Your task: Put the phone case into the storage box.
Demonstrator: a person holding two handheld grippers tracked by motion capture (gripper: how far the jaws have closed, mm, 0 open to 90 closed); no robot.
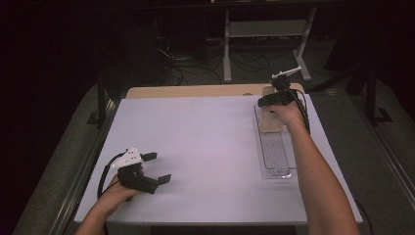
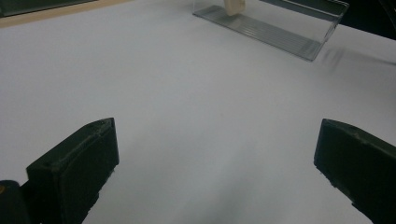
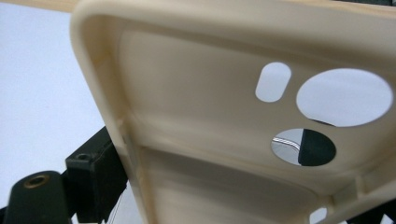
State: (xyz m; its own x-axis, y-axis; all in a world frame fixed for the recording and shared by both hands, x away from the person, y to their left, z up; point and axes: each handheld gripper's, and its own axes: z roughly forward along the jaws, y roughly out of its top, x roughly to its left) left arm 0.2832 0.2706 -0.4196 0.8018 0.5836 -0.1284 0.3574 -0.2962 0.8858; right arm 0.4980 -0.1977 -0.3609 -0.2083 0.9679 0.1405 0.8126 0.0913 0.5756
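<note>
At the near left of the white surface (image 1: pixel 205 147), the left gripper (image 1: pixel 157 167) is held low with its jaws spread wide and nothing between them. Farther off, at the right, a clear tray (image 1: pixel 276 154) is seen. Over its far end, a cream phone case (image 3: pixel 210 116) is gripped by the right gripper (image 1: pixel 272 99).

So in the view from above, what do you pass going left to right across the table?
Left gripper, open, over the white table → clear tray → right forearm. The right gripper holds a cream phone case over the tray's far end.
</note>
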